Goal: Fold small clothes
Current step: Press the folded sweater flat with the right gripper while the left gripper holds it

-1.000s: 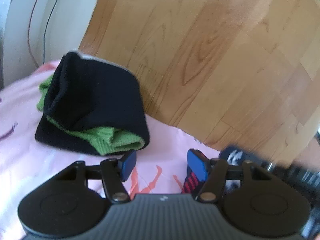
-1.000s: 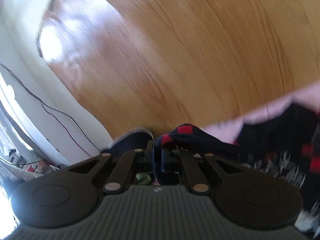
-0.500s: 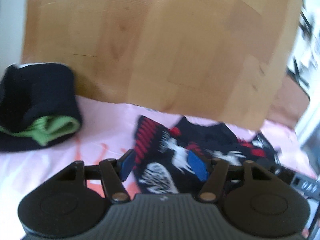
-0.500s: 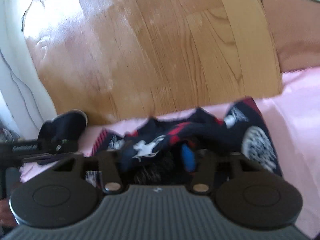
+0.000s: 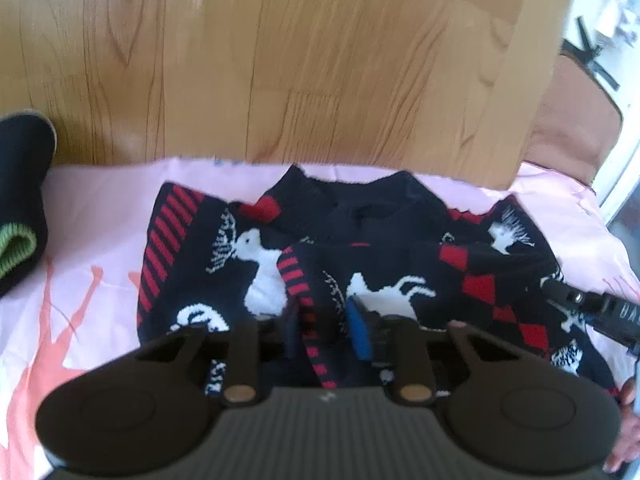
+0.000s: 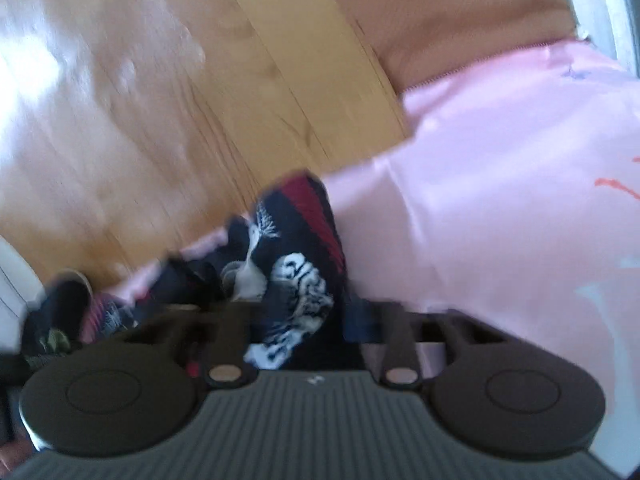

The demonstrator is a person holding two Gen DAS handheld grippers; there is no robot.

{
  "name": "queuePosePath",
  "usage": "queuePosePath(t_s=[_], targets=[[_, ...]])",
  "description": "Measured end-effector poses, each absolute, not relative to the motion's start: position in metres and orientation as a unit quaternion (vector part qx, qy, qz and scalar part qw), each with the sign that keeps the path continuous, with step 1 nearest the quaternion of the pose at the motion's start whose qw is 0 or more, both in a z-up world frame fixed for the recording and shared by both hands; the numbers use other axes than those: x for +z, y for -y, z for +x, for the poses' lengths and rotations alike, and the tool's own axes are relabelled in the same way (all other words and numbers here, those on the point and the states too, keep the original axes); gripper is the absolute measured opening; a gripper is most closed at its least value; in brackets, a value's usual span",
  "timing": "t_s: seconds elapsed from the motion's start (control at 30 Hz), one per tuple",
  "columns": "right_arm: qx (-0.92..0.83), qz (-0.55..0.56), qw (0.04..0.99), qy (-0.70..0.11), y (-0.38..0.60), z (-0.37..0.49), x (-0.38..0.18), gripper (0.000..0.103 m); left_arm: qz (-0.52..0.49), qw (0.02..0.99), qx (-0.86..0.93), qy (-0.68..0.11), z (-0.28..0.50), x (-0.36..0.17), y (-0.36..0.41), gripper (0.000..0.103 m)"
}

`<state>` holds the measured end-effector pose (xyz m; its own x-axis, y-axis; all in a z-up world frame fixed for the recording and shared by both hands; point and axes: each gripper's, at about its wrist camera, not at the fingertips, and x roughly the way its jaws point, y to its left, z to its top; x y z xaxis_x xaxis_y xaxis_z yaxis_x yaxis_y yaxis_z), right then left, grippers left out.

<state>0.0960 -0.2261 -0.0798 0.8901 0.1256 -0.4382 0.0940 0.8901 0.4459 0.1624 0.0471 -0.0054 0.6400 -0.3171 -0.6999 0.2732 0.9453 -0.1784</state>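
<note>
A navy knitted sweater (image 5: 400, 240) with red stripes and white reindeer lies crumpled on the pink sheet (image 5: 92, 216). My left gripper (image 5: 322, 326) is low over its near part. The jaws are closing, and a raised fold of the red-striped hem is pinched between the pads. At the sweater's right side, in the left wrist view, the black tip of my right gripper (image 5: 554, 286) rests on the knit. In the blurred right wrist view, the right gripper (image 6: 298, 320) has its jaws closing. A broad, uncompressed bunch of the sweater (image 6: 296, 280) lies between them.
A folded black and green garment (image 5: 20, 200) sits at the sheet's left edge. A wood-grain surface (image 5: 320, 60) runs beyond the sheet, with a brown cushion (image 5: 572, 120) to the right. A person's fingers (image 5: 628, 400) show at the lower right. Bare pink sheet (image 6: 500, 180) spreads right of the sweater.
The left gripper swung right from the folded garment to the sweater and closed on the striped hem. The right gripper let go of the cloth it held, opened, dropped lower and now narrows around a bunch.
</note>
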Motion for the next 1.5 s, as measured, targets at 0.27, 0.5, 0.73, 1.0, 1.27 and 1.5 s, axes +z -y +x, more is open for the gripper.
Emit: queuePosePath(t_s=[0.27,0.5,0.73,1.0,1.27,1.5], targets=[[-0.032,0.241,0.947,-0.211,0.224,0.078,-0.077,0.032,0.008,0.917,-0.166,-0.362,0.150,-0.008,-0.041,0.026],[-0.026,0.161,0.979,-0.119,0.195,0.052,-0.054,0.043,-0.007,0.916,-0.164,-0.366,0.153,-0.007,-0.045,0.028],[0.069,0.085,0.974,-0.199,0.146,0.093,-0.050,0.028,0.003,0.918,-0.160,-0.362,0.153,-0.007,-0.047,0.037],[0.033,0.219,0.948,-0.230,0.218,0.102,-0.065,0.000,0.016,0.921,-0.151,-0.358,0.155,-0.009,-0.047,0.050],[0.030,0.202,0.952,-0.228,0.217,0.099,-0.058,0.000,0.024,0.926,-0.143,-0.349,0.154,-0.010,-0.046,0.055],[0.034,0.208,0.951,-0.225,0.219,0.098,-0.065,0.001,0.037,0.933,-0.133,-0.333,0.152,-0.013,-0.043,0.060]])
